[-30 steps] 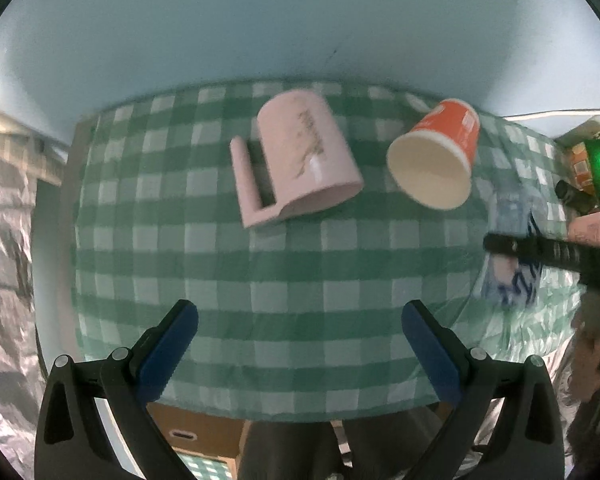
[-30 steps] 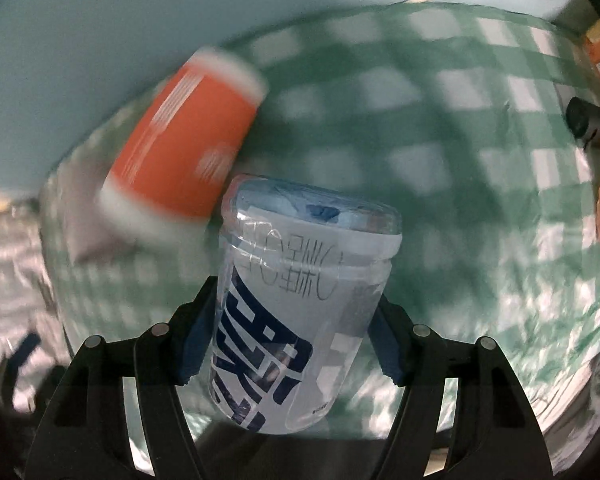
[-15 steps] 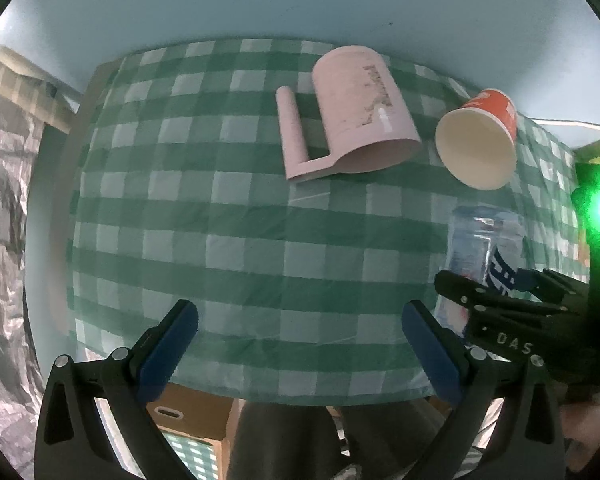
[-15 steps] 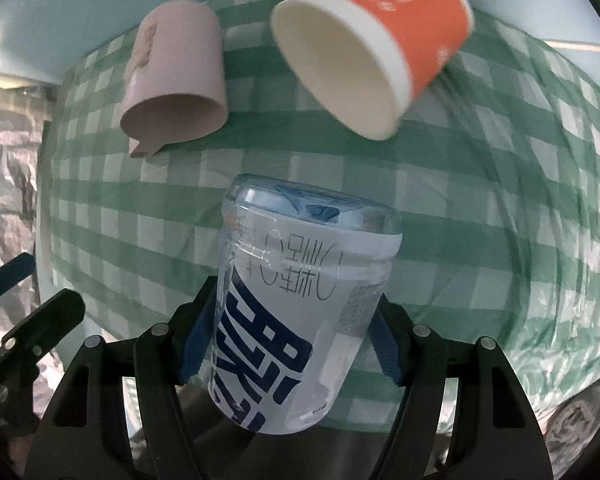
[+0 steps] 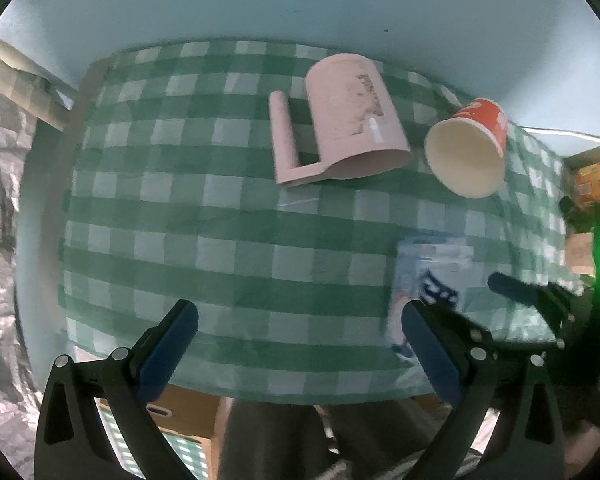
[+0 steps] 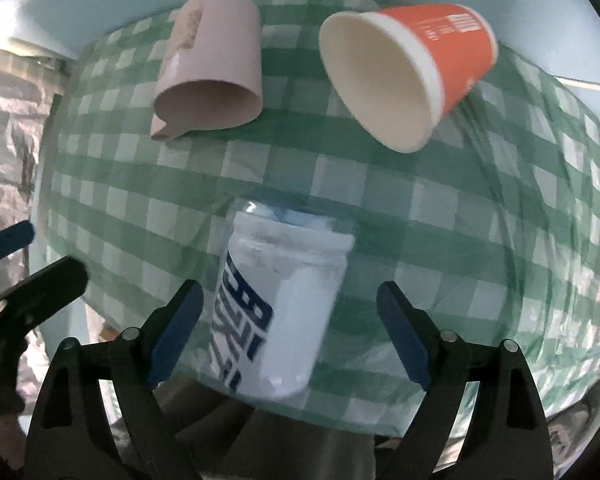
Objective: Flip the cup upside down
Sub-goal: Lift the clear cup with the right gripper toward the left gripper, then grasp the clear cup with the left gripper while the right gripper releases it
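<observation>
A clear plastic cup with blue print (image 6: 276, 304) is between the wide-open fingers of my right gripper (image 6: 288, 312), untouched by them, near the front edge of the green checked tablecloth (image 6: 440, 216). It is blurred, and I cannot tell whether it rests or is falling. It also shows in the left wrist view (image 5: 432, 280), with the right gripper (image 5: 460, 300) around it. My left gripper (image 5: 300, 344) is open and empty over the table's front.
A pink mug (image 5: 352, 116) with a handle lies on its side at the back. An orange paper cup (image 5: 468, 148) lies on its side to its right, mouth toward me. Boxes (image 5: 596, 176) stand beyond the right edge. A pale blue wall is behind.
My right gripper has opened and let go of the clear cup, which has turned and dropped lower between the fingers. The left gripper's view has shifted slightly.
</observation>
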The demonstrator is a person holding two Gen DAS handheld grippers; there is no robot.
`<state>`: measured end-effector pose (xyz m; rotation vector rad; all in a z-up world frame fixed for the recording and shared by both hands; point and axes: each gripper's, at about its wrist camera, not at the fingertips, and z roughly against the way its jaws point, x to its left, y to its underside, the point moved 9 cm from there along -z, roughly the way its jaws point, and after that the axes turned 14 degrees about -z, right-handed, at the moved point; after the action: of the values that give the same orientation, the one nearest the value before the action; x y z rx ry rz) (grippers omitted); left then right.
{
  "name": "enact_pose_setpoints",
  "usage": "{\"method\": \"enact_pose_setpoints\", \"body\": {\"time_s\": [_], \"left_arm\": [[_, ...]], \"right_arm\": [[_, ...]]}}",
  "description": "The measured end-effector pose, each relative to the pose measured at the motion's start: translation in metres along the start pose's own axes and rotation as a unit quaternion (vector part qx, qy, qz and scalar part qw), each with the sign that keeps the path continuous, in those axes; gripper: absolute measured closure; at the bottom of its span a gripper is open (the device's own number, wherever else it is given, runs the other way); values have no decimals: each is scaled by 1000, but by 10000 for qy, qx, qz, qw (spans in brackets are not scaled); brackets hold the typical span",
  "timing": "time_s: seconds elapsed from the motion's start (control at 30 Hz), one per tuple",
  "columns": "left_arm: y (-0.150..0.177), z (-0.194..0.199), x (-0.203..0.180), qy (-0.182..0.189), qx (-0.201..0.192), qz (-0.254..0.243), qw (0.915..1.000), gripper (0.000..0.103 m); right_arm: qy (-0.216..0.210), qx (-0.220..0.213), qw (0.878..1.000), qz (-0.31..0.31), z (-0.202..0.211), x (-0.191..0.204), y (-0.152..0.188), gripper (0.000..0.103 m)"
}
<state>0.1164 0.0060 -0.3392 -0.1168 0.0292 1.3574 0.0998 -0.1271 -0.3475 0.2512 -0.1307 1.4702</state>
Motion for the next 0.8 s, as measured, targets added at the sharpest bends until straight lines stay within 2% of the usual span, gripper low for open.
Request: {"method": "enact_pose_setpoints", "body": {"time_s": [0.13, 0.33, 0.57, 0.67, 0.8], "left_arm": [[-10, 3, -16, 246, 96, -13, 9997, 0], [-30, 1, -53, 393, 240, -444, 9980, 0], [-42, -29, -85, 491, 746, -622, 9941, 0], [-44, -47, -99, 599, 1031, -623, 9909, 0], [-48, -59, -116, 644, 1219, -724, 9878, 0]], "right_arm": [[109, -106, 9999, 75, 24, -19, 16, 15], [60, -134, 9997, -185, 55, -59, 45, 15], [-54, -124, 9978, -651, 77, -90, 74, 15], [-69, -105, 9961, -876, 77, -101, 82, 15], [-62, -21, 9940, -1089, 72, -114, 89, 15]]}}
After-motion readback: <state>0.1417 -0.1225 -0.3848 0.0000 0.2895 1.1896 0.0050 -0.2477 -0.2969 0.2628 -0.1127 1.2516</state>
